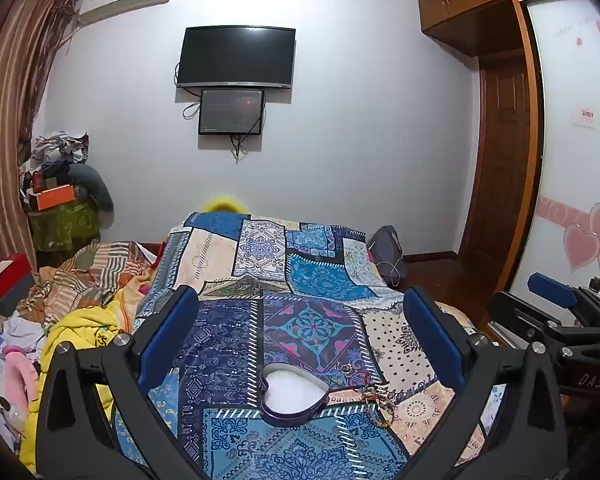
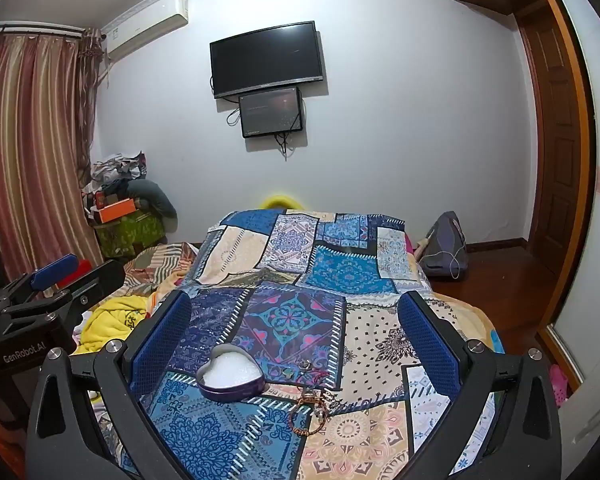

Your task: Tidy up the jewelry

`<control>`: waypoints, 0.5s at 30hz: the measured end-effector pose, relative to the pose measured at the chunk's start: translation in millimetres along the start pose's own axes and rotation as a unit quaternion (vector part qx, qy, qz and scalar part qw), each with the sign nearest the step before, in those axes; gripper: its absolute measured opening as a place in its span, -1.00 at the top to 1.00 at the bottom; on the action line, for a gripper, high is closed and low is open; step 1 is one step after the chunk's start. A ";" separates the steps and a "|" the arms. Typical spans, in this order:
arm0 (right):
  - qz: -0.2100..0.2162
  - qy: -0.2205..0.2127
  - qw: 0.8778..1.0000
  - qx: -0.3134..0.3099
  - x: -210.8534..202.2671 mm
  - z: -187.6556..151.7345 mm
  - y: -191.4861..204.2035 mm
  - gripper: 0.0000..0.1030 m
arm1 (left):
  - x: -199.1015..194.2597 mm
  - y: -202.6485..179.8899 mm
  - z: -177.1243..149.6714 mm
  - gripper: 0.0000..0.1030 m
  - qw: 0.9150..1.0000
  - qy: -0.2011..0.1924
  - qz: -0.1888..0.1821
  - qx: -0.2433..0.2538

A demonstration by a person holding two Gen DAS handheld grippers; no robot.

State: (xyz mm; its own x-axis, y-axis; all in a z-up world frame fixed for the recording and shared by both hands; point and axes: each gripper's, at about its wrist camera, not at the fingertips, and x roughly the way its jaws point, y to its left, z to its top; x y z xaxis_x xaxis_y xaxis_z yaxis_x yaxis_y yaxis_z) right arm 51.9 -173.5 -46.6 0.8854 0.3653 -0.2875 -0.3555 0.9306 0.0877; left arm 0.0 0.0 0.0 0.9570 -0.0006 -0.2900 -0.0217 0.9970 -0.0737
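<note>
Left gripper (image 1: 300, 332): jaws spread wide, nothing between the blue pads (image 1: 168, 336), held above the bed and tipped slightly down. Right gripper (image 2: 296, 332): same, jaws fully apart, empty, also tipped slightly down over the bed. Each shows at the edge of the other's view, side by side.

Below both, on the patchwork cover (image 2: 340, 272): a heart tin (image 2: 232, 376), purple wall, white lining, lid off, sitting flat. Jewelry (image 2: 312, 404) lies loose on the cover just right of the tin, outside it: a beaded bracelet, a ring or two, some thin chain in a tangle. Pieces too small to sort further.

Farther out: heaped clothes (image 1: 80, 320) left of the cover, a TV (image 1: 236, 58) on the far wall, a bag (image 2: 446, 244) on the floor at right.
</note>
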 end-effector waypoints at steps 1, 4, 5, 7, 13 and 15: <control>0.000 0.000 1.000 0.000 0.2 0.0 -0.3 -0.99 | -0.3 -0.1 0.1 -1.00 1.000 0.000 0.000 0.001; 0.000 0.000 1.000 0.000 0.1 0.2 -0.2 -0.99 | -1.4 -0.4 0.5 -1.00 1.000 0.000 -0.001 0.003; 0.000 0.000 1.000 0.000 0.1 0.2 -0.3 -0.99 | 1.7 -1.3 -0.1 -1.00 1.000 0.000 -0.002 0.003; 0.000 0.001 1.000 0.001 0.1 0.3 0.0 -0.99 | -1.0 -4.8 -1.6 -1.00 1.000 -0.001 -0.002 0.005; 0.001 0.001 1.000 0.001 -0.2 0.2 -0.2 -0.99 | -2.5 -4.3 0.9 -1.00 1.000 0.000 -0.004 0.008; 0.001 0.001 1.000 0.001 -0.2 0.0 -0.1 -0.99 | -2.7 -4.1 1.3 -1.00 1.000 0.000 -0.005 0.009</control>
State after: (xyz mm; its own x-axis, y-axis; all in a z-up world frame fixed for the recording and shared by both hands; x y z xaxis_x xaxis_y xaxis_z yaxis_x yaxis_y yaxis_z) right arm 51.8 -173.6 -46.5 0.8843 0.3664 -0.2895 -0.3560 0.9302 0.0896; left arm -2.1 -4.0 2.3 0.9572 -0.0099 -0.2891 -0.0075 0.9982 -0.0592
